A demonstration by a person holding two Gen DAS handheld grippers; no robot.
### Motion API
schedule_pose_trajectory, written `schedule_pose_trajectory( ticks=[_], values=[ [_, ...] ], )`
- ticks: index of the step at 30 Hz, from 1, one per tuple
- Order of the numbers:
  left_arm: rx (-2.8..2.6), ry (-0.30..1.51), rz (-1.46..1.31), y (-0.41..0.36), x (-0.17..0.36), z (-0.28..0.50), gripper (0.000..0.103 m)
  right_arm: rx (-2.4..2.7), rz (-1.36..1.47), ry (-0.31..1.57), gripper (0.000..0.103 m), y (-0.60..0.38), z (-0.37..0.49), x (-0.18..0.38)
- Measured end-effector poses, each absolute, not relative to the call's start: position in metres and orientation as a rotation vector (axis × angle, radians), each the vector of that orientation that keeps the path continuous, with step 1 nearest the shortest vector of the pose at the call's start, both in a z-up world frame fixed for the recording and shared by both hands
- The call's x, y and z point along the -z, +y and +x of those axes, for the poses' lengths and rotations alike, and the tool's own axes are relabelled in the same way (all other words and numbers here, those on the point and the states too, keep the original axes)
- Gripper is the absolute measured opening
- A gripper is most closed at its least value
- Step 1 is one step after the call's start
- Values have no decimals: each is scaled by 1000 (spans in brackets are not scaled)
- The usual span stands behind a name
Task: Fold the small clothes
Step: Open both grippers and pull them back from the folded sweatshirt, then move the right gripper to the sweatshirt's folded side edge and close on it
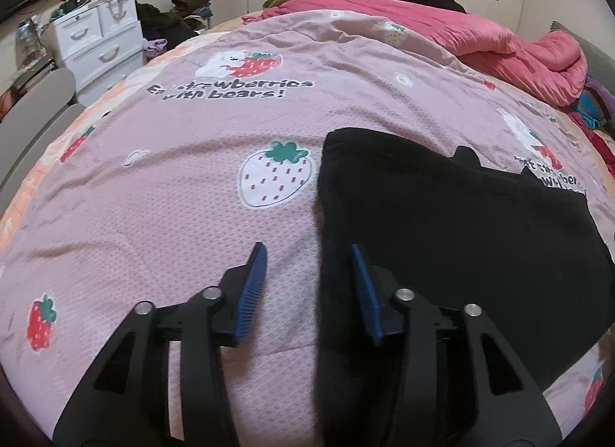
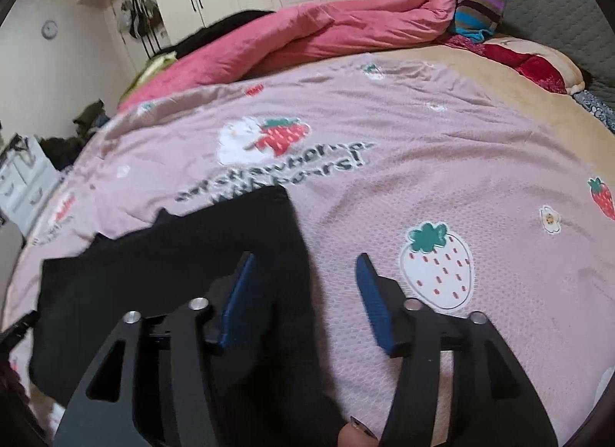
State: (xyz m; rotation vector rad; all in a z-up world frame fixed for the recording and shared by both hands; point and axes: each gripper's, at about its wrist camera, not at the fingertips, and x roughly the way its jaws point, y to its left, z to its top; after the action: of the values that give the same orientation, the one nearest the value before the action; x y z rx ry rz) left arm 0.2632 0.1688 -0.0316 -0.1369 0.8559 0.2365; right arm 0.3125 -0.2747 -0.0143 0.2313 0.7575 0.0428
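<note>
One black garment [image 1: 442,224] lies flat on bed [image 1: 173,185], lower right in left view, seemingly folded once. Left gripper [image 1: 307,254] and right gripper [image 2: 305,266] jaws apart, empty; more folds likely left.

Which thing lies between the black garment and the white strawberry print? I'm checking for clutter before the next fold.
Nothing: in the left wrist view, only bare pink bedspread separates the black garment from the white strawberry print.

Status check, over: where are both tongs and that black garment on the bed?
Left tongs open, empty. Right tongs open, empty. Black garment flat on strawberry bedspread, edge between each pair of tongs. Nothing in the way.
</note>
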Motion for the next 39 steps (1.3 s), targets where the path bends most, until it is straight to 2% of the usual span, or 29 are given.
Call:
schedule_pose_trajectory(
  ticks=[4, 5, 7, 9, 11, 14, 17, 39],
  values=[
    [-262, 847, -135, 176, 28, 257, 55, -85, 194, 722, 72, -251, 303, 1],
    [-271, 843, -133, 178, 27, 257, 62, -100, 178, 715, 75, -244, 301, -2],
    [-290, 837, -137, 183, 25, 255, 65, -133, 134, 707, 79, -226, 297, -6],
    [-310, 831, -146, 190, 23, 253, 76, -167, 91, 699, 82, -207, 292, -8],
    [-329, 825, -149, 195, 21, 251, 79, -207, 59, 695, 84, -189, 287, -10],
    [-361, 817, -159, 204, 19, 248, 91, -264, 30, 686, 88, -163, 277, -12],
    [-383, 817, -177, 213, 18, 246, 94, -340, -3, 684, 89, -133, 266, -13],
    [-371, 795, -241, 225, 8, 243, 94, -601, -287, 667, 93, -3, 206, 11]
  ],
)
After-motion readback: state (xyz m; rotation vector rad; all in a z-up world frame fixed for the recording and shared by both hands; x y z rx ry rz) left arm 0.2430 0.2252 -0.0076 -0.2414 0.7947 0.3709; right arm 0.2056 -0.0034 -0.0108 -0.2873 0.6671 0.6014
